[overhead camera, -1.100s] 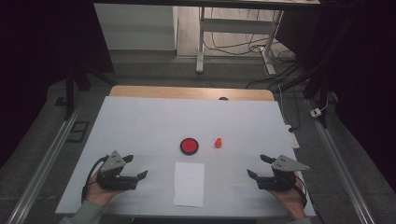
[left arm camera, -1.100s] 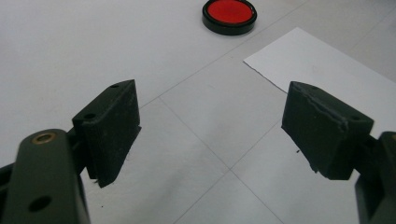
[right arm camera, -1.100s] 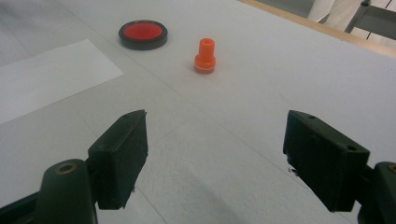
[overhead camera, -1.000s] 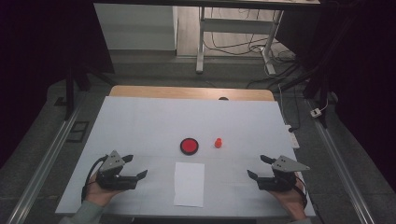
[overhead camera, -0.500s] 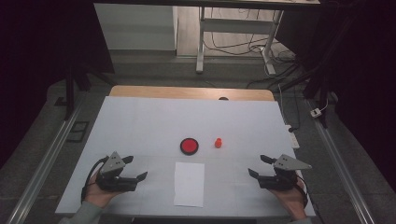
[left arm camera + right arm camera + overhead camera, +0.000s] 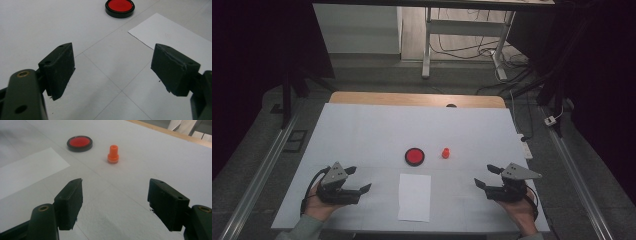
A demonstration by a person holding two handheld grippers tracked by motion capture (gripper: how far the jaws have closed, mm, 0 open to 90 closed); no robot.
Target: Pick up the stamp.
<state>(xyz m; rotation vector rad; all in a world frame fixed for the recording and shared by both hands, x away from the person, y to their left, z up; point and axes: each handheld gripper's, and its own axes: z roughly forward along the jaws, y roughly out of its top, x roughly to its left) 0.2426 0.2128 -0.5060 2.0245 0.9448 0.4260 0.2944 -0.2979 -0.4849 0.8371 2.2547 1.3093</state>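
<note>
Your left gripper (image 6: 360, 180) sits low over the table (image 6: 362, 130) with its jaws spread wide and nothing between them. Ahead of it and off to its right lies the sheet of paper (image 6: 414, 196), flat, its long axis running away from you; the near corner shows just past the right jaw in the left gripper view (image 6: 172, 32). Straight beyond that gripper's jaws sits the red ink pad (image 6: 414, 156), a flat round dish with no real heading.

Your right gripper (image 6: 486, 176) is likewise spread apart and empty. The small orange stamp (image 6: 445, 152) stands ahead of it and slightly to its left, well apart from the jaws, just beside the pad. It is upright, long axis vertical, narrow knob up and wider base down (image 6: 113, 154).

To take the stamp well, I'd bring the right gripper in level, centre the jaws on the knob, and close squarely so it does not tip.
</note>
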